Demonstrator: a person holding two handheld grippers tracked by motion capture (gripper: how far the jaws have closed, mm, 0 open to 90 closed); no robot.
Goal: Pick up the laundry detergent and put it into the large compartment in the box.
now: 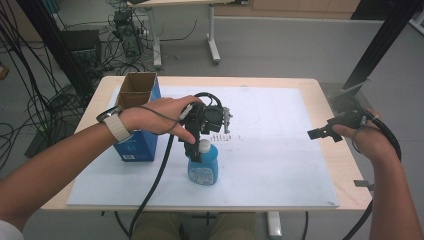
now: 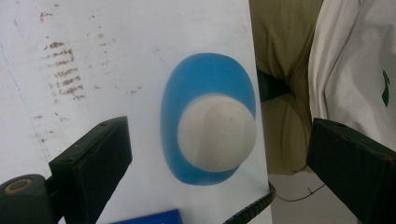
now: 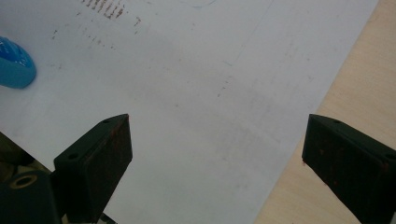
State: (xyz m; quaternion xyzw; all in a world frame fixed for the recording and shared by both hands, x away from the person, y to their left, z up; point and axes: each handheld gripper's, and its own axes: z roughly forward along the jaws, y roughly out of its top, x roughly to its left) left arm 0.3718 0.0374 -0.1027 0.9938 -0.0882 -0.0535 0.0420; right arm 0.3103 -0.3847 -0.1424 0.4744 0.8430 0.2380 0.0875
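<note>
claw over the cap: lowering onto the blue bottle

left claw [image 2: 219,154] hangs straight above the blue plastic bottle with the rounded white cap [image 2: 215,132], its two black jaws spread wide apart with the cap between them and clear space on each side. in the high view the left claw [image 1: 196,150] sits at the bottle's top, and the bottle [image 1: 203,167] stands upright on the white sheet [image 1: 280,165] that covers the pale wooden counter [image 1: 345,165], toward the near edge and a little left of the middle. whether a jaw already brushes the cap cannot be told from above.

the step in hand looks like a top-down grasp of the bottle. to do it well, i would keep the claw vertical and centred on the cap, then come down until the pads reach the neck or shoulder below it: the cap is domed and smooth, so a pinch high on it would likely slip off. close slowly and evenly, since a one-sided touch could tip a tall, narrow bottle.

the open brown-and-blue cardboard box [image 1: 136,117] stands near the counter's left edge, just beside the person's left forearm; keep the black cable [image 1: 155,185] from dragging across either.

right claw [image 3: 215,158], jaws also wide apart and holding nothing, hovers over the sheet's right edge; in the high view it [image 1: 320,133] is well apart from the bottle, and it is best left there.
</note>
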